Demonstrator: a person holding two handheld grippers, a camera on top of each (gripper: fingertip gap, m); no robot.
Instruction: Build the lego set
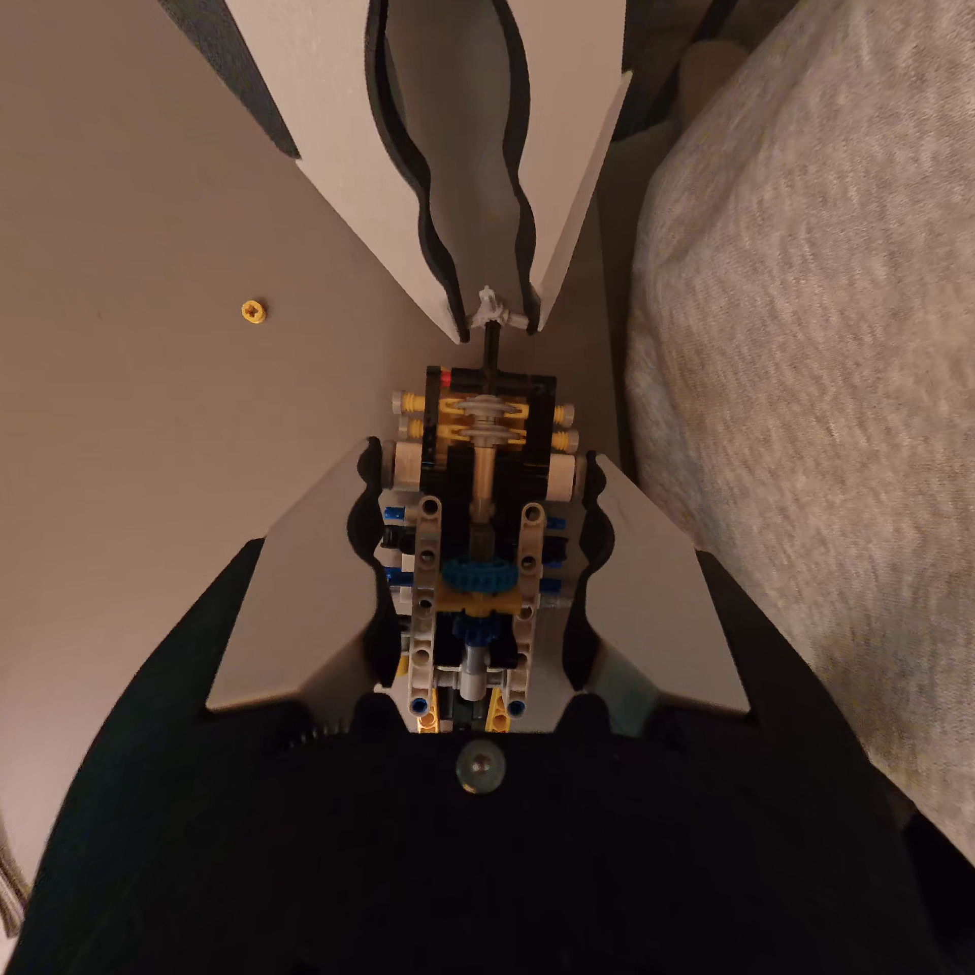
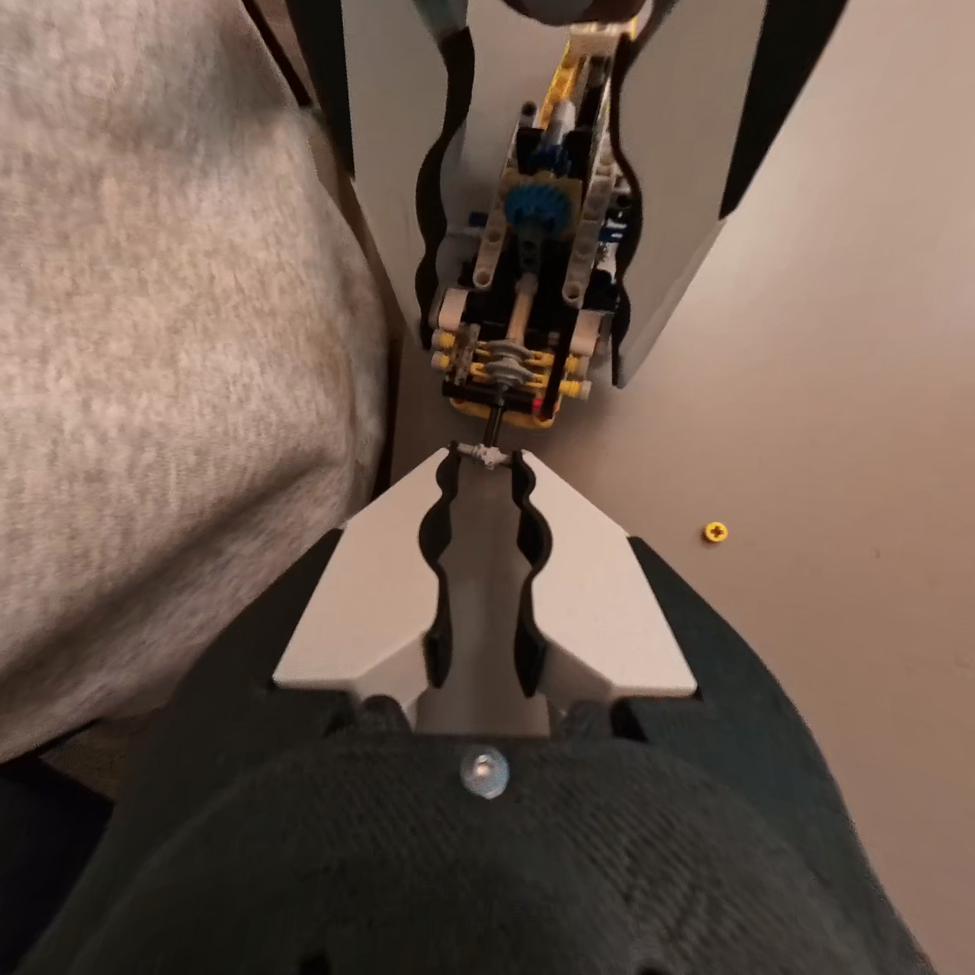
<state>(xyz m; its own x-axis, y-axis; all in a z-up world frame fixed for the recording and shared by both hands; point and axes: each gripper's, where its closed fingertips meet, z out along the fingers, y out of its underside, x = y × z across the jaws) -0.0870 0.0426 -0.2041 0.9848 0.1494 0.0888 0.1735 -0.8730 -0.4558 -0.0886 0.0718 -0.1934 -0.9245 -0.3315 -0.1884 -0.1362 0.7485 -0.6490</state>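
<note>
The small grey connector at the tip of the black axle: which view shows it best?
The right wrist view: the grey connector sits pinched between the right gripper fingertips, close and centred. The left wrist view shows it farther off, beyond the lego assembly held by the left gripper.

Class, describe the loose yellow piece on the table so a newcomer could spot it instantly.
Start at the lego assembly clamped in the left tool. Look out over the bare beige table on the side away from the grey fabric. The small round yellow piece lies there alone, with a cross-shaped hole.
</note>
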